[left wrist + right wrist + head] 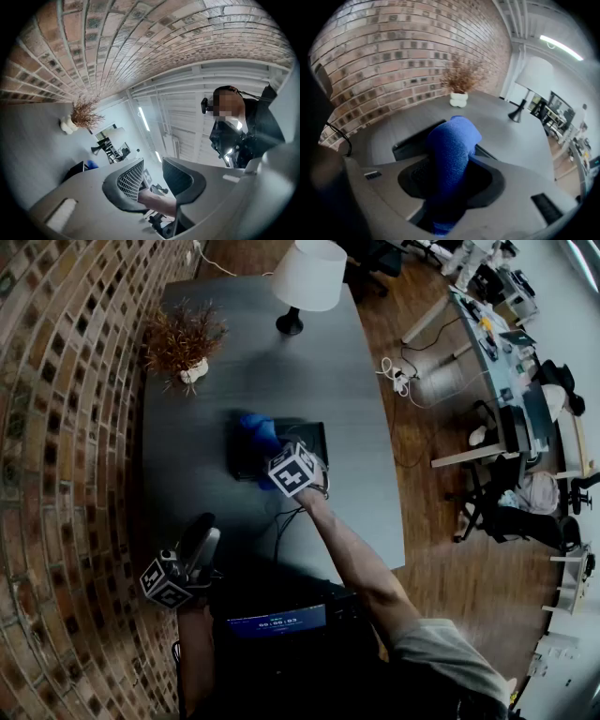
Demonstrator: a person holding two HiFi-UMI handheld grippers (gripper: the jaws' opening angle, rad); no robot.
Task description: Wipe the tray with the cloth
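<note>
Tabletop (234,362): cloth (451,145) between right tongs (451,180)

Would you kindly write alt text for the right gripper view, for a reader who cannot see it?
The right claw clamps a bunched blue cloth over a dark tray on a grey table. Behind stand a dried plant in a white vase, a white-shaded lamp and a brick wall.

Cloth (452,145) is showing bright blue. Tray (312,435) is looking blk. Table (234,371) is reading dark gry. Brick wall (56,427) is running red-brn w/ pale mortar lines. Lamp (307,276) is showing a wht shade, blk base. Dried plant (183,334) is looking rust-brn in a wht pot. Marker cubes (292,471) are carrying blk-and-wht squares.
</note>
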